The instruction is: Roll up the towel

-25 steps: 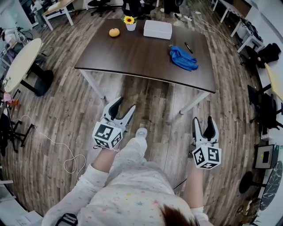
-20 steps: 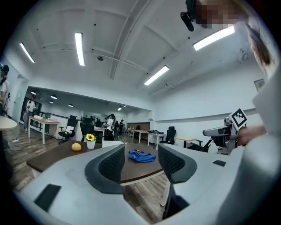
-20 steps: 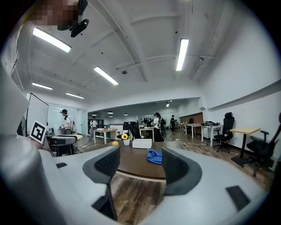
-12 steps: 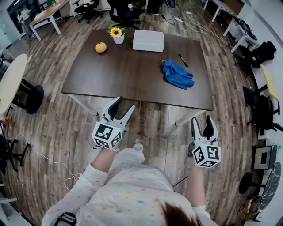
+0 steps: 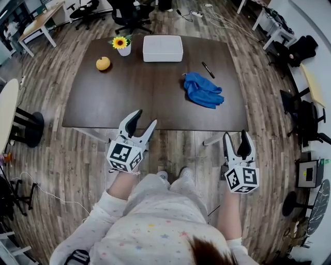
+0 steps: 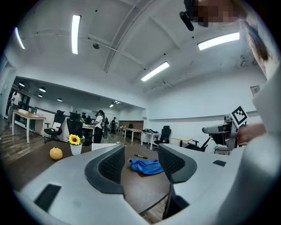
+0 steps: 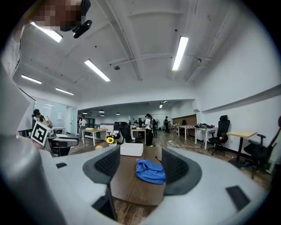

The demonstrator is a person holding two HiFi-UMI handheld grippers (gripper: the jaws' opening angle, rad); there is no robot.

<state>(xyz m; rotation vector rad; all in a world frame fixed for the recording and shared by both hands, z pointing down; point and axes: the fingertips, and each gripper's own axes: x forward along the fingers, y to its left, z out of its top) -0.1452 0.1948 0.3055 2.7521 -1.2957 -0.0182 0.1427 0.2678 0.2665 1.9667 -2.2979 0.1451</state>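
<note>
A crumpled blue towel [image 5: 202, 90] lies on the right part of the dark brown table [image 5: 139, 93]; it also shows as the towel [image 6: 147, 166] and the towel [image 7: 150, 171] in the two gripper views. My left gripper [image 5: 142, 121] is held at the table's near edge, open and empty. My right gripper [image 5: 236, 138] hangs over the floor just short of the table's near right corner, open and empty. Both are well short of the towel.
On the far side of the table stand a white box [image 5: 163, 48], a sunflower in a white pot [image 5: 121, 44], a small orange pumpkin [image 5: 103, 63] and a black pen [image 5: 208, 70]. Office chairs [image 5: 126, 10] and other desks ring the room. A round table [image 5: 5, 111] is at left.
The person has walked toward the table; it now sits closer and more centred. Both grippers stay open and held in front of the body.
</note>
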